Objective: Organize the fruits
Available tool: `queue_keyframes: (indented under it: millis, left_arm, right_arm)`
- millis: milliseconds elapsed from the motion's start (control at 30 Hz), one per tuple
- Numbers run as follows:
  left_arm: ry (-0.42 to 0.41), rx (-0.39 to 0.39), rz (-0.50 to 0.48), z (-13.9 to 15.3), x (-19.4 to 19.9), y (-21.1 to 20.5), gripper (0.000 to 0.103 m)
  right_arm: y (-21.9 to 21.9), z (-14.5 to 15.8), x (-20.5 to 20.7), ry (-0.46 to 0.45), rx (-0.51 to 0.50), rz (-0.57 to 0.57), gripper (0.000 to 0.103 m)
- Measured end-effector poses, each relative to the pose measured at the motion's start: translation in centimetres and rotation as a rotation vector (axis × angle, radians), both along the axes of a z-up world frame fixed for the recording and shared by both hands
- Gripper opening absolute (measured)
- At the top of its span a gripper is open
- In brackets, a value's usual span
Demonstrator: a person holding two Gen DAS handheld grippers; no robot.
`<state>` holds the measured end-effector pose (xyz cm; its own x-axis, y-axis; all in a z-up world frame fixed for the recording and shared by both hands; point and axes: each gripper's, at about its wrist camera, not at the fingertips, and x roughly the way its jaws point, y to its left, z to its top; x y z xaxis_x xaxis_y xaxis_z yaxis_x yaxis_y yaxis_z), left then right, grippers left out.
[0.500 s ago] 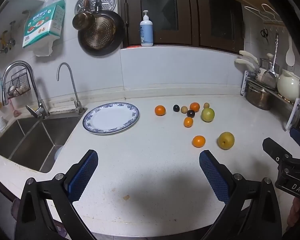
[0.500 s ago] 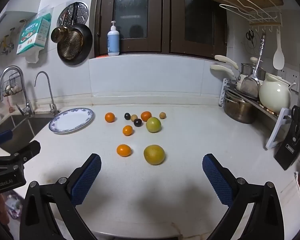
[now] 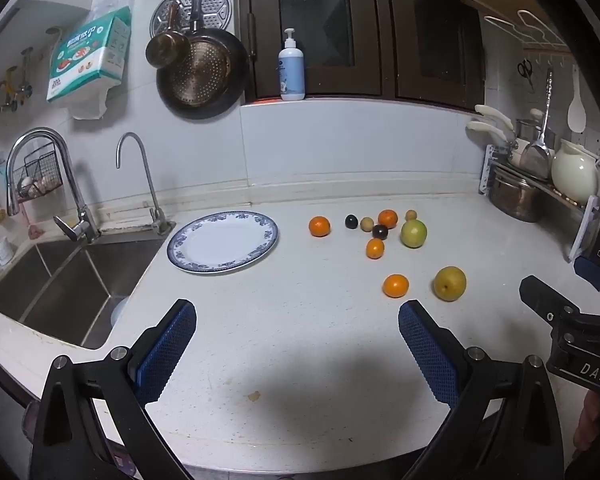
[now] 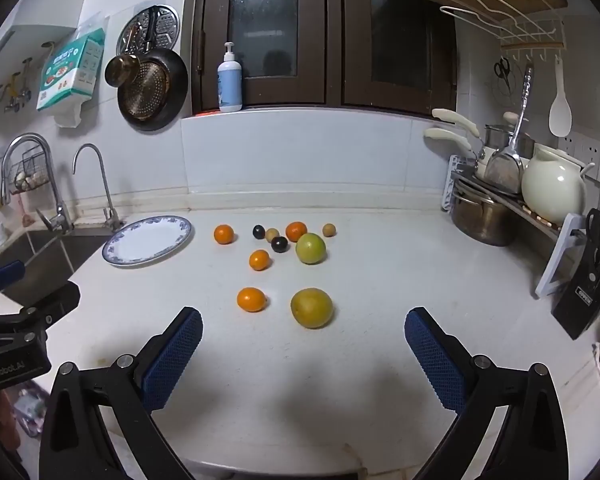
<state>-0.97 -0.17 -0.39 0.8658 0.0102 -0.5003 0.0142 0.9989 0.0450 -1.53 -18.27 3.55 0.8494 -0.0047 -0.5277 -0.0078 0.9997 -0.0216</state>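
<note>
Several fruits lie loose on the white counter: a yellow pear (image 4: 311, 307) and an orange (image 4: 251, 299) nearest, a green apple (image 4: 311, 248), more oranges (image 4: 259, 259), two dark plums (image 4: 279, 244) and small brown fruits behind. A blue-rimmed white plate (image 3: 223, 246) stands bare to their left, beside the sink. My left gripper (image 3: 296, 322) hangs open over the counter's front, with the orange (image 3: 395, 285) and pear (image 3: 449, 283) ahead to its right. My right gripper (image 4: 303, 330) is open just short of the pear. Neither holds anything.
A steel sink (image 3: 66, 284) with two taps drops off at the left. A pot rack (image 4: 500, 200) with a cream jug and a knife block (image 4: 588, 300) line the right side. Pans hang on the back wall; a pump bottle (image 4: 230, 80) stands on the ledge.
</note>
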Motion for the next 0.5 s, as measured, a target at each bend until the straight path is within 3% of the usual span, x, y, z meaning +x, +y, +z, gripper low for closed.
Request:
queue_keyframes:
  millis: [500]
  left_arm:
    - [-0.004, -0.004, -0.011, 0.26, -0.2, 0.1, 0.103]
  right_arm:
    - [-0.06, 0.14, -0.1, -0.007, 0.002, 0.006, 0.102]
